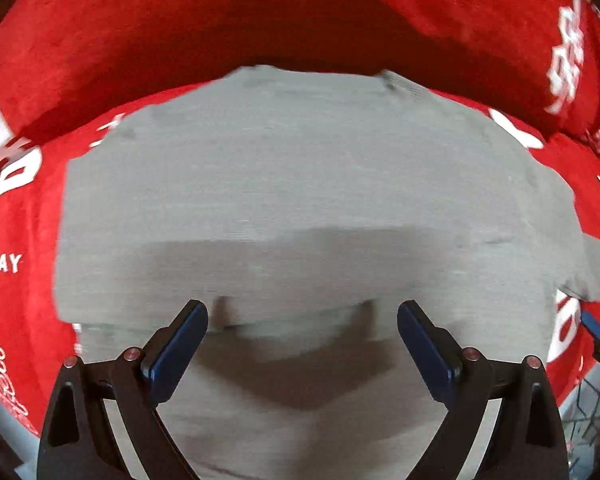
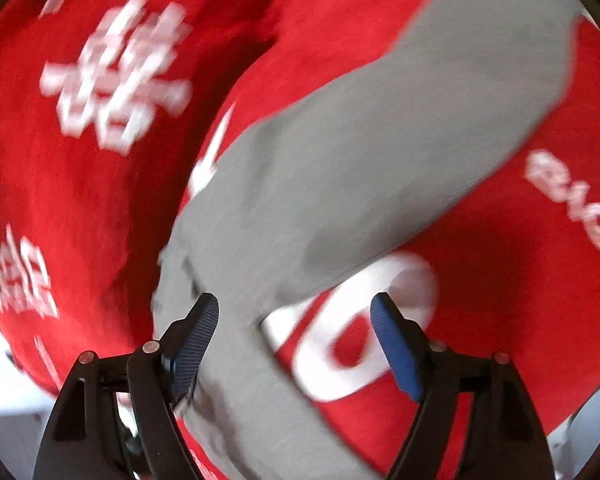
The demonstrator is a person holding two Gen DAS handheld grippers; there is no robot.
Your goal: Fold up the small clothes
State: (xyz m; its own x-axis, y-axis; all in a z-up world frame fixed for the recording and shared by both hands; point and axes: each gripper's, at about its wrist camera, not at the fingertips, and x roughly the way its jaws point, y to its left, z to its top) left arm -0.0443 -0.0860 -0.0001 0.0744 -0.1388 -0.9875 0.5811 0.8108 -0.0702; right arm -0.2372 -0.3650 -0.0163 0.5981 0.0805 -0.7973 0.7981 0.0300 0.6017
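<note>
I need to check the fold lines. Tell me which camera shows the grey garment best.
The left wrist view. There the grey garment lies spread across the frame on the red printed cloth, most of its outline visible, with the open left tool over its near edge. The right wrist view shows only a blurred, slanted strip beyond the open right tool.

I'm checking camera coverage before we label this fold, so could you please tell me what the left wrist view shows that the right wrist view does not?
Only the left wrist view shows the grey garment nearly whole, spread broad with a folded layer across its near part, plus the right gripper's blue pad at the frame's edge. Only the right wrist view shows the garment as a narrow diagonal band and the large white snowflake-like print. Both show the red printed cloth underneath and open jaws.
</note>
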